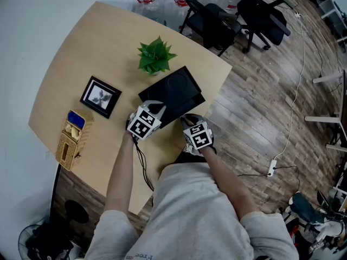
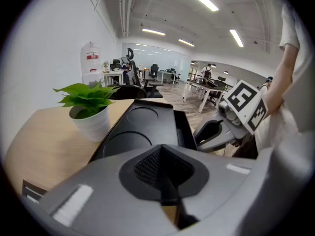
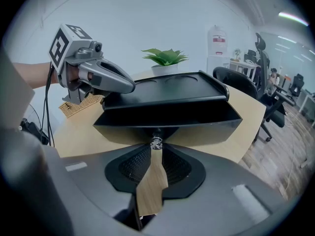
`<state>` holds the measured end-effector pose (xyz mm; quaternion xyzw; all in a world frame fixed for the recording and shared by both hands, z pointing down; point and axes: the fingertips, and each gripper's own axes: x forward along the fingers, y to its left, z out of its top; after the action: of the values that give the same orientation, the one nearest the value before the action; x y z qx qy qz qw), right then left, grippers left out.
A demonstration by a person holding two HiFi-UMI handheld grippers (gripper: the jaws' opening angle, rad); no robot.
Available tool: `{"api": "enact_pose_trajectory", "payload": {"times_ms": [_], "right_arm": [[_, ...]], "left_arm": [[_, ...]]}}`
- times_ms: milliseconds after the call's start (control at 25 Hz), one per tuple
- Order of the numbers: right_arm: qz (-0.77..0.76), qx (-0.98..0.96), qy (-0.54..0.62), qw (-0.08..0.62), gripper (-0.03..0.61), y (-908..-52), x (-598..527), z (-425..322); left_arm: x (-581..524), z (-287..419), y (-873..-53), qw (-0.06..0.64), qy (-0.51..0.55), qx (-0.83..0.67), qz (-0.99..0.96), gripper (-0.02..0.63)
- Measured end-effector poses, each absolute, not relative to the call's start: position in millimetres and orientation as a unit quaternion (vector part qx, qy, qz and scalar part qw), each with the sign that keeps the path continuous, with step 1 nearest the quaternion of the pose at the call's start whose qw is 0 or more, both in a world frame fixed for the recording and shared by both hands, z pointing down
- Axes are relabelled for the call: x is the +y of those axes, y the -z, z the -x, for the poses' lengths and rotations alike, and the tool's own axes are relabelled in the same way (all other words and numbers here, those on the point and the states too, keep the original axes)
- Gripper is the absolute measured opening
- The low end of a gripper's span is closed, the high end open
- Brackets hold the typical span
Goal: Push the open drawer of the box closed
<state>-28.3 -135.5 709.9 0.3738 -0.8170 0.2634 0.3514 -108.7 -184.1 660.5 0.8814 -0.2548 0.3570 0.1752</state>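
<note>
A flat black box [image 1: 169, 89] lies on the wooden table [image 1: 81, 47], its drawer [image 1: 190, 105] pulled out toward me. In the right gripper view the drawer's front [image 3: 167, 117] carries a small crystal knob [image 3: 156, 142]. My right gripper [image 3: 156, 149] has that knob between its fingertips, jaws narrowly apart around it; from above this gripper [image 1: 188, 121] sits at the drawer's front. My left gripper [image 1: 155, 108] is shut on nothing, and its tips [image 3: 125, 87] rest against the box's left side. From the left gripper [image 2: 162, 154] I see the box top [image 2: 140, 127].
A potted green plant [image 1: 155, 56] stands just behind the box. A framed picture [image 1: 101, 96] and a wicker holder [image 1: 71, 140] sit to the left. The table's edge [image 1: 217, 91] runs close to the drawer's right side. Black office chairs [image 1: 217, 20] stand beyond the table.
</note>
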Motion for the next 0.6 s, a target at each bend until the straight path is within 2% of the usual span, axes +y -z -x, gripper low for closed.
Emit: {"api": "enact_pose_trajectory", "payload": {"times_ms": [600], "right_arm": [[-0.371,-0.819,-0.261,0.35,0.072,-710,-148,34]], "left_arm": [[-187,106,-655,0.177,-0.342,-0.261,-0.885,0.052]]}}
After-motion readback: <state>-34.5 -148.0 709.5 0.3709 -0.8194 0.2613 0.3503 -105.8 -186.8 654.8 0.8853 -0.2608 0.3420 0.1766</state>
